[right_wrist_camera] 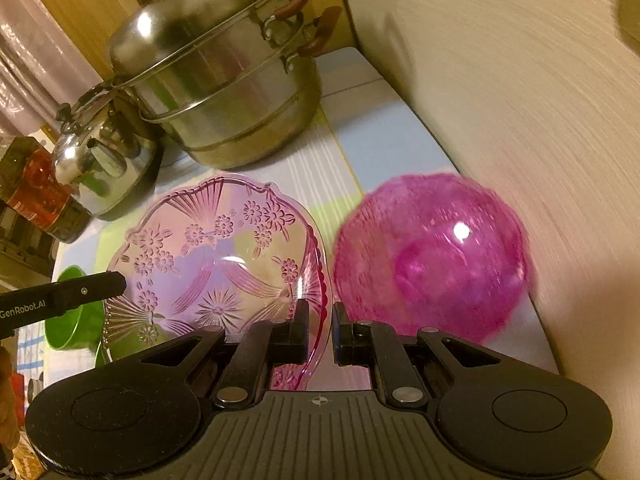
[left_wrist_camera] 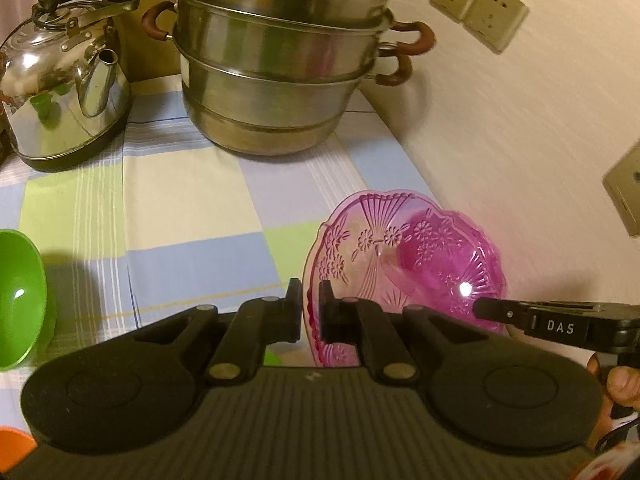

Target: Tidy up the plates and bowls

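Observation:
A clear pink plate with embossed flowers (right_wrist_camera: 208, 256) is held up on edge above the checked tablecloth (left_wrist_camera: 192, 208). My left gripper (left_wrist_camera: 310, 312) is shut on its left rim, the plate (left_wrist_camera: 384, 256) tilting away to the right. My right gripper (right_wrist_camera: 320, 328) is shut on its right rim. A darker magenta bowl (right_wrist_camera: 432, 256) sits behind the plate by the wall; it shows through the plate in the left wrist view (left_wrist_camera: 440, 264). A green bowl (left_wrist_camera: 20, 296) lies at the left, also seen in the right wrist view (right_wrist_camera: 72, 320).
A stacked steel steamer pot (left_wrist_camera: 280, 60) and a steel kettle (left_wrist_camera: 64, 88) stand at the back of the table. The wall (left_wrist_camera: 520, 120) with sockets runs close along the right. A dark red-labelled bottle (right_wrist_camera: 40, 188) stands at far left.

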Action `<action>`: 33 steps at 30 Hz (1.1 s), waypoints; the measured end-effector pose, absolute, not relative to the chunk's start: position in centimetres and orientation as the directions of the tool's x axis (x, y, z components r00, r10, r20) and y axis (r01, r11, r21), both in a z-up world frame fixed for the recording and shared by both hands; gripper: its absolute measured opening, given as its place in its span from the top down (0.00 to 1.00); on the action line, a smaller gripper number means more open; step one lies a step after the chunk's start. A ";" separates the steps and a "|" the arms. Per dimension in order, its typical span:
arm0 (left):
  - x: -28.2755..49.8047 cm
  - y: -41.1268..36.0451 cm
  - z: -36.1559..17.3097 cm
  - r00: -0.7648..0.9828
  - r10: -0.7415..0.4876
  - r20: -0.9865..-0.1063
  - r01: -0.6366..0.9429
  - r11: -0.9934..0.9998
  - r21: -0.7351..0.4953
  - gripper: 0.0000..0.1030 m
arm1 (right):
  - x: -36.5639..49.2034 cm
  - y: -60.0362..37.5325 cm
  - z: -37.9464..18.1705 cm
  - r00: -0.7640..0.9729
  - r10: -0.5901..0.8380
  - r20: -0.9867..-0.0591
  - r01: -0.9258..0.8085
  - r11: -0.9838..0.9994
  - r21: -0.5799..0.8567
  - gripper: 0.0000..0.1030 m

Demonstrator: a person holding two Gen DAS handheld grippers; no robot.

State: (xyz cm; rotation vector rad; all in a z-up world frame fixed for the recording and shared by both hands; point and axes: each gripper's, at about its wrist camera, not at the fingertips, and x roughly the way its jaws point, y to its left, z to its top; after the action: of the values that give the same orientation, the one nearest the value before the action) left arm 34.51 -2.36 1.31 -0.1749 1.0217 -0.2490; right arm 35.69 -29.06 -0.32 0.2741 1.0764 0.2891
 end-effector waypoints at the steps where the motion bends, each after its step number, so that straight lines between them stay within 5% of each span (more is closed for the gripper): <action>1: 34.1 -2.6 1.4 0.497 -0.287 -0.819 0.128 0.958 -0.258 0.94 | 35.2 -29.3 -0.3 0.447 0.360 -0.819 -0.092 0.929 0.358 0.90; 33: 29.1 -10.0 0.5 0.438 -0.343 -0.831 0.286 0.930 -0.233 0.94 | 23.4 -36.6 -0.6 0.541 0.254 -0.802 0.106 0.925 0.365 0.90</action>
State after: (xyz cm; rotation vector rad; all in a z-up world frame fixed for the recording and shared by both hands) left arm 29.12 -10.05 0.54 -0.0607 1.0468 -0.3909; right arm 23.44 -36.63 -0.63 0.3962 1.0022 0.0910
